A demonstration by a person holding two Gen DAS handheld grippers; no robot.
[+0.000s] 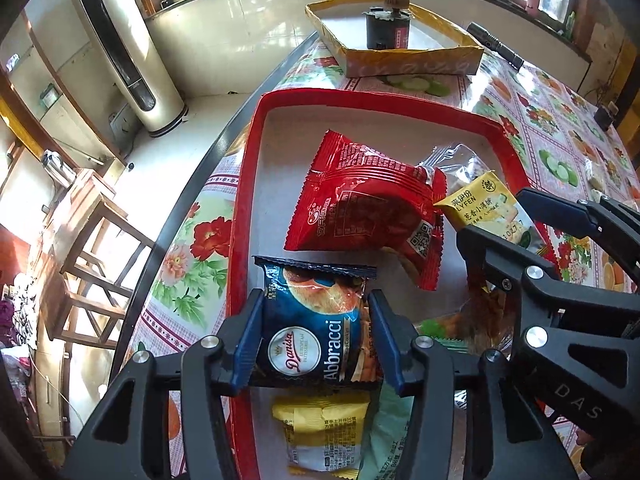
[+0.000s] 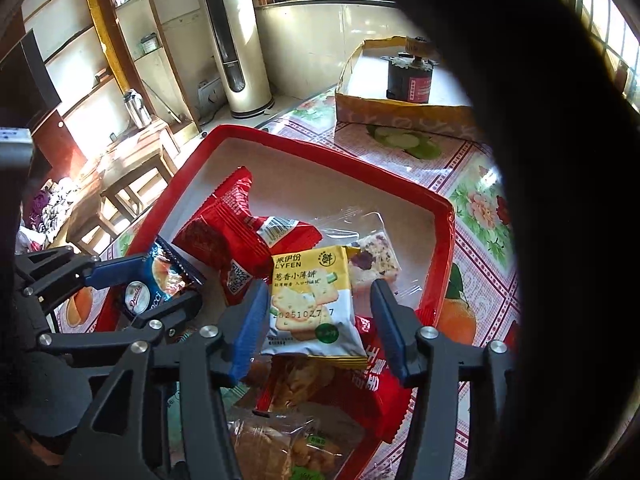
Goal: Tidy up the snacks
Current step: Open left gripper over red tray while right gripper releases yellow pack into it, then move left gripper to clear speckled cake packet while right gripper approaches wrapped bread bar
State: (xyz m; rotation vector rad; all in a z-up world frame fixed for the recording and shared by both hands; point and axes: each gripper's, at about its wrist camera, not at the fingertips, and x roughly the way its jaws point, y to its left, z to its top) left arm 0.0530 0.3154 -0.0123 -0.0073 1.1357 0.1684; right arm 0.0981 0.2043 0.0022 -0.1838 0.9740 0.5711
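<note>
A red tray (image 1: 248, 184) (image 2: 320, 152) on the floral tablecloth holds several snack packets. My left gripper (image 1: 316, 298) (image 2: 172, 282) stands over its near left part, open, with a blue Danisa Abbracci packet (image 1: 316, 332) (image 2: 148, 292) between the pads and close to both. My right gripper (image 2: 319, 287) (image 1: 494, 216) is open around a yellow LYFEN cracker packet (image 2: 312, 300) (image 1: 480, 208), with a gap on each side; the packet rests on other snacks. A red packet (image 1: 360, 200) (image 2: 236, 236) lies mid-tray, and a clear-wrapped bar (image 2: 376, 260) lies behind the yellow one.
A yellow cardboard box (image 1: 400, 64) with a dark can (image 1: 386, 30) stands behind the tray, with a black torch (image 1: 496, 46) to its right. The table edge (image 1: 180, 216) runs along the left. Something dark and blurred (image 2: 560, 200) blocks the right of the right wrist view.
</note>
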